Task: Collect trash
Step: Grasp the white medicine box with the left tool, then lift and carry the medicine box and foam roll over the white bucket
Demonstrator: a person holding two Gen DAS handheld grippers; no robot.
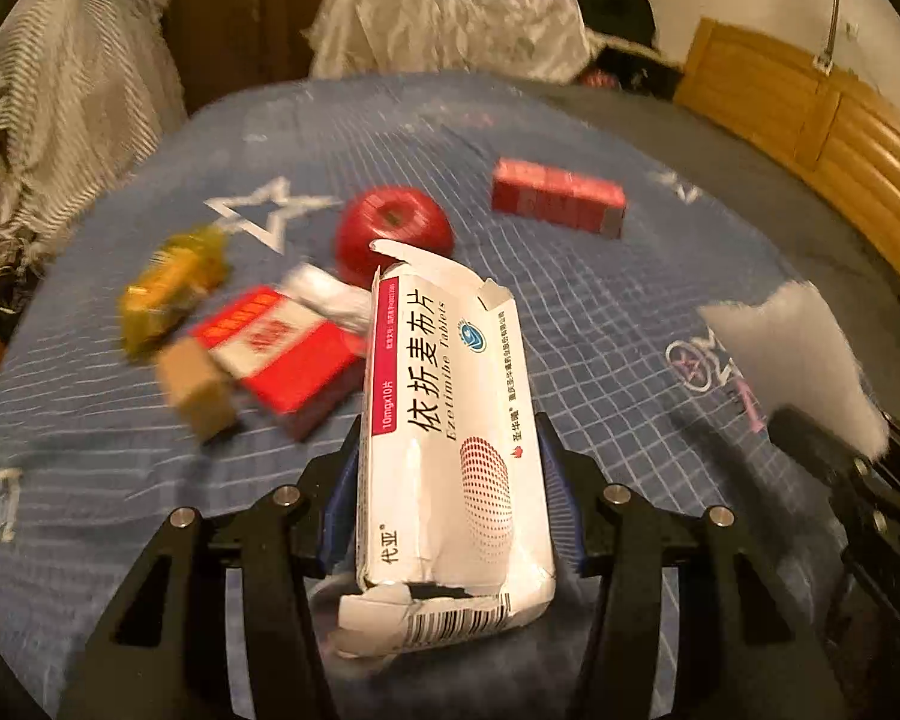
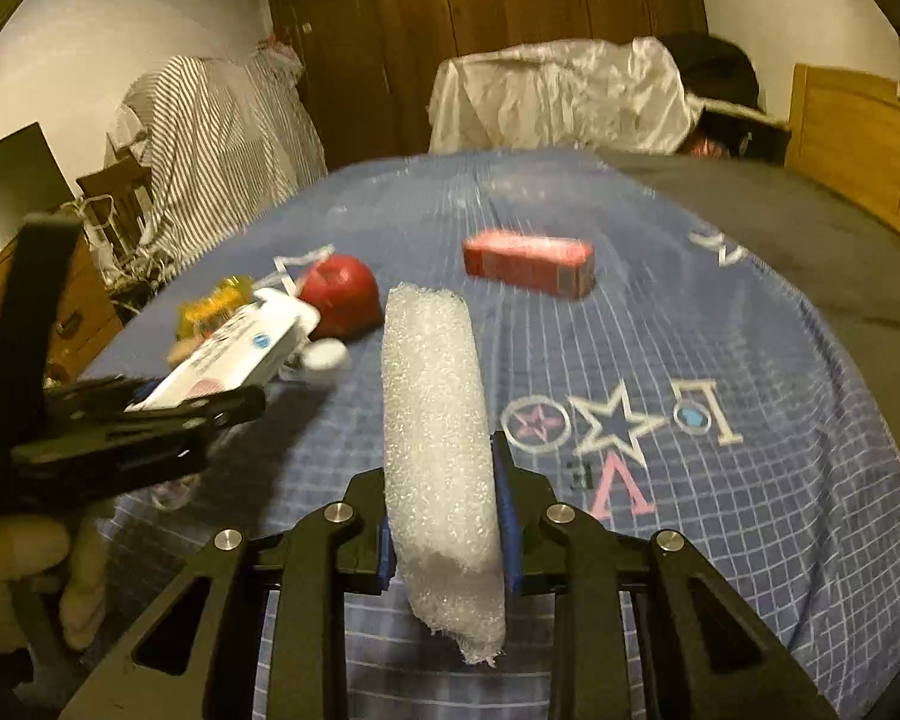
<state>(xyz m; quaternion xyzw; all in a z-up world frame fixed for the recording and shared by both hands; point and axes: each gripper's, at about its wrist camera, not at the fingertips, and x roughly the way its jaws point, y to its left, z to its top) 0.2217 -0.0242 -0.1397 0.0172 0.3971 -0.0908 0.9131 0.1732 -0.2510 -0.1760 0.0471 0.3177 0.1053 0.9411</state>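
My left gripper is shut on a torn white medicine box and holds it above the blue checked bedspread. My right gripper is shut on a piece of white foam sheet, also held above the bed. The foam also shows at the right of the left wrist view. The left gripper with its box shows at the left of the right wrist view.
On the bed lie a red apple, a red box, a red-and-white pack, a yellow wrapper, a small tan block and crumpled white paper. A wooden headboard stands right; draped furniture behind.
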